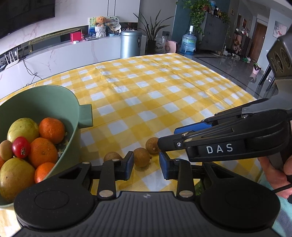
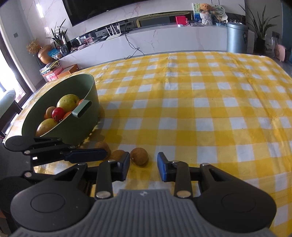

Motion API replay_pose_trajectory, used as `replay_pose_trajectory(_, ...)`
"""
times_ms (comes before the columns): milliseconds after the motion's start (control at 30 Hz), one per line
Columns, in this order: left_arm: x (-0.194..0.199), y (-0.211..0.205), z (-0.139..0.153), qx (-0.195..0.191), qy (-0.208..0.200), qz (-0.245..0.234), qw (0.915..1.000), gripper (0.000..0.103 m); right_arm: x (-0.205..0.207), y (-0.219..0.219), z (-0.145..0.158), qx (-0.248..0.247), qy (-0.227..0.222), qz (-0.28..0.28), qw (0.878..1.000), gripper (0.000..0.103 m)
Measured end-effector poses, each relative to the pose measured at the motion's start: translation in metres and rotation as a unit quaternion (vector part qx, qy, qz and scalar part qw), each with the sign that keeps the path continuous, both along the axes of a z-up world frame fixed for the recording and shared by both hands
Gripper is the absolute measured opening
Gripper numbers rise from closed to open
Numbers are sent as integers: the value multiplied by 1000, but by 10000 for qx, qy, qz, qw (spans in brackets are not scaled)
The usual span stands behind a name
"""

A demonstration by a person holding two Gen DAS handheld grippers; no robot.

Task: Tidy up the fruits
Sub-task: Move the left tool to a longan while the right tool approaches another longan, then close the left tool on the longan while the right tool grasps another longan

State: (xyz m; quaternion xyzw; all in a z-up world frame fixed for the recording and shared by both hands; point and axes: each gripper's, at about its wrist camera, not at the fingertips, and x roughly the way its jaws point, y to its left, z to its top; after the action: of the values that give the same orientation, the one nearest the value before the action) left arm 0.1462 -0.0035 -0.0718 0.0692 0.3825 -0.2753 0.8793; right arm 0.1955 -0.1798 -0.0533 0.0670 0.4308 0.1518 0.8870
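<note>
Right of the deep green plastic bowl (image 2: pixel 60 116) the yellow-checked worktop (image 2: pixel 209 109) lies open; three small brown longans (image 1: pixel 141 156), seemingly loose, crowd its base.

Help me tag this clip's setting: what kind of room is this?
Most likely a home living and dining room: a checked tablecloth on the table, a wall television over a long marble-look cabinet, and houseplants.

Home living room: wall television (image 2: pixel 109 7), potted plants (image 1: pixel 155 29), checked tablecloth (image 2: pixel 200 109).

A green bowl (image 1: pixel 54 94) runs off the left-wrist frame's left edge, its lowest fruit cut off, while a black gripper finger (image 1: pixel 116 164) hides half of one small brown fruit (image 1: pixel 111 157).
</note>
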Motion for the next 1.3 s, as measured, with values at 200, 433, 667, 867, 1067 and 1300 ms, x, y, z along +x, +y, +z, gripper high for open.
replay_pose_trajectory(200,7,-2,-6,77,72,55,9999,36,11,-3,-10,293,163,-77,9994,30)
replay_pose_trajectory(433,10,-4,-11,145,99,65,9998,32,16,-1,-15,368,242,-75,9990,30)
replay_pose_trajectory(667,10,-4,-13,227,119,84,9996,29,19,2,-18,367,342,-56,9987,25)
replay_pose_trajectory(867,10,-4,-13,247,107,77,9996,29,19,4,-18,362,337,-9,9988,21)
replay_pose_trajectory(1067,7,-3,-9,132,94,62,9998,28,17,1,-16,351,242,-28,9991,21)
replay_pose_trajectory(1300,0,2,4,68,98,159,9998,28,10,-7,-8,374,42,-157,9992,21)
